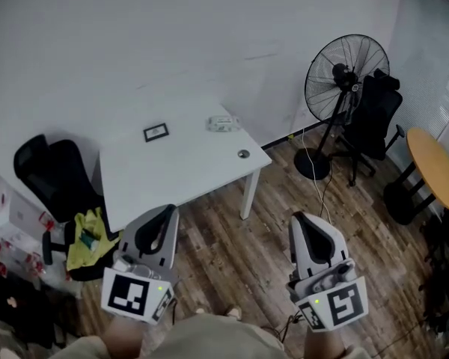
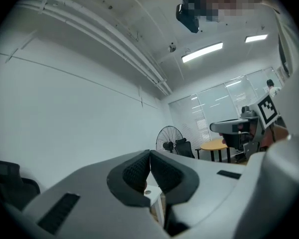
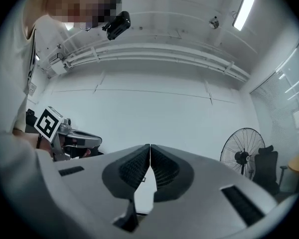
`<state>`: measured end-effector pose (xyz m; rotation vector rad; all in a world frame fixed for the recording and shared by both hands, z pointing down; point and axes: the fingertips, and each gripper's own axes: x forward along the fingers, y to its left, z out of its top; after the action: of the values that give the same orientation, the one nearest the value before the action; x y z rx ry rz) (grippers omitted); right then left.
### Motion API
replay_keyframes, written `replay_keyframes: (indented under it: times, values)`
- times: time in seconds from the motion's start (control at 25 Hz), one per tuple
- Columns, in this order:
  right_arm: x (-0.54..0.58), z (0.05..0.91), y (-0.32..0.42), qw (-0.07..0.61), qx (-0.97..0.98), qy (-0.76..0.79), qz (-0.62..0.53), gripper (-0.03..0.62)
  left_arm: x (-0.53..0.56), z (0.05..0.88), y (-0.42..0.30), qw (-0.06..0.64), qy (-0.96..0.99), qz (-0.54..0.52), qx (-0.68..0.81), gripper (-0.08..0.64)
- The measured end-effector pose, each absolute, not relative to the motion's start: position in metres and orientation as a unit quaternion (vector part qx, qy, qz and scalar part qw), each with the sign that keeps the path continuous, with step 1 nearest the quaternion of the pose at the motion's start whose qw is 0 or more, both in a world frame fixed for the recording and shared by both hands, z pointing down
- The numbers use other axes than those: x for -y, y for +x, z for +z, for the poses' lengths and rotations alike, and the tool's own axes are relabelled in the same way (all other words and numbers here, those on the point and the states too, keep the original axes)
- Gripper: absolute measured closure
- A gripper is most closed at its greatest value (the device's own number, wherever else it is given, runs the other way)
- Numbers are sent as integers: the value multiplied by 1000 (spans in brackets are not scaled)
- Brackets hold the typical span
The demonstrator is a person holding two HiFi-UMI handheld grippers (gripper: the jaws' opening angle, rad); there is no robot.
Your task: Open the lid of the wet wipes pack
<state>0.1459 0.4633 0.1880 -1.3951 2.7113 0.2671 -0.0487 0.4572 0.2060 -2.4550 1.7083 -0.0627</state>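
A person holds two grippers low in the head view, over a wood floor (image 1: 232,249) and well apart from the white table (image 1: 179,172) at the centre of the frame. The left gripper (image 1: 167,214), at lower left, is clenched, its jaws meeting at the tips with nothing between them. The right gripper (image 1: 299,220), at lower right, is clenched the same way and also empty. The wipes pack (image 1: 223,123) lies flat near the table's far edge, just above the centre of the frame; its lid appears to be down, though the pack is too small to be sure. On the same table a small black-framed card (image 1: 156,132) sits left of the pack, and a round disc (image 1: 243,154) lies near the right corner. A black chair (image 1: 54,172) with a yellow cloth (image 1: 86,238) stands at the left, a fan (image 1: 346,73) at upper right, and a round wooden table (image 1: 434,167) at the right edge.
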Motion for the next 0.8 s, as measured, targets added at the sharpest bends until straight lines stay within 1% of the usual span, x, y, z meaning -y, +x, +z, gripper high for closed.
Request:
replay_keyframes:
  times: [0.2,0.32,0.36,0.4,0.44,0.8]
  values:
    - [-471,203,155,19,-894,-439,87,568,-460,211,-35,78,-817,-26,-570,538]
    - [-471,208,164,29,-893,-443,78,564,-460,216,-29,78,-819,-27,-568,538]
    - [-470,210,166,33,-892,-445,75,514,-460,218,-28,79,-819,-28,-567,538]
    - [-468,212,168,34,-891,-447,73,436,-458,219,-27,81,-820,-28,-567,538]
    - [-465,214,170,34,-889,-451,72,411,-456,220,-26,81,-820,-28,-566,538]
    - [-410,227,164,11,-888,-454,72,405,-397,231,-29,80,-825,-31,-559,538]
